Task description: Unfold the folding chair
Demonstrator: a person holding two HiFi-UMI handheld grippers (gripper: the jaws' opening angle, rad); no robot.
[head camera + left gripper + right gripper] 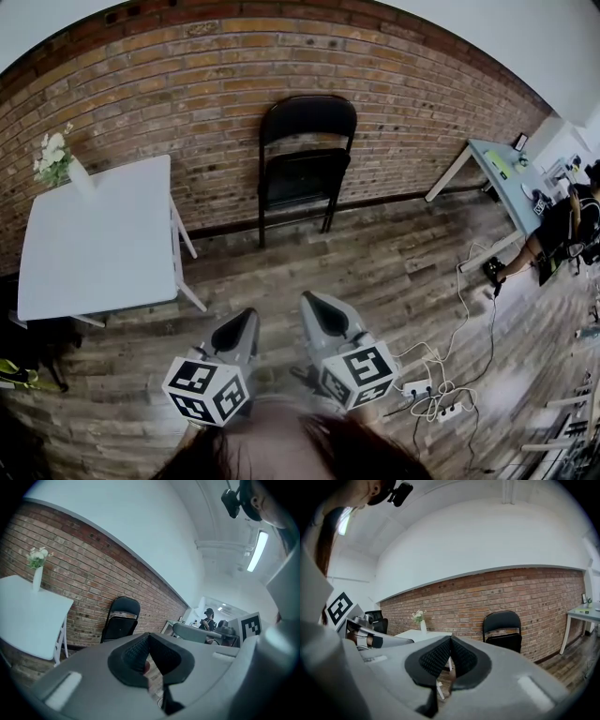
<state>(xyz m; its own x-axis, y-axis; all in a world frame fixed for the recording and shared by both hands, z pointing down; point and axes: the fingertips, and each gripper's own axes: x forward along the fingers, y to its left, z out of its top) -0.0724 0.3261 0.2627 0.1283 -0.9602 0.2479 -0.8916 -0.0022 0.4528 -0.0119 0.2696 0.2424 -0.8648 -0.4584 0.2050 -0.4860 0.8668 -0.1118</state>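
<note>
The chair (pixel 305 164) stands folded flat and upright against the brick wall (pixel 187 84), near its middle, feet on the floor (pixel 375 272) by the dark skirting (pixel 225 228). It is black, with a thin tubular metal frame, a rounded backrest and a padded seat tipped up against the frame. To its left, near but apart, sits a white surface (pixel 98 239), square and smooth on slanted white legs. A slim white vase (pixel 80 176) of pale flowers stands at its far corner by the wall. To the right, well apart, a pale surface (pixel 502 178) juts out from the wall, and a person (pixel 567 225) sits past its near end. White cables (pixel 459 309) trail over the floor from there to a power strip (pixel 417 386) just right of the tongs. The floor is worn grey-brown wood planks, and a bare stretch of it lies between chair and tongs. The left tongs (pixel 247 315) and right tongs (pixel 310 299) sit side by side, pointing at the chair, well short of it. Each is grey moulded plastic with black ribbed pads, and both pairs are clenched pad against pad, gripping nothing
</note>
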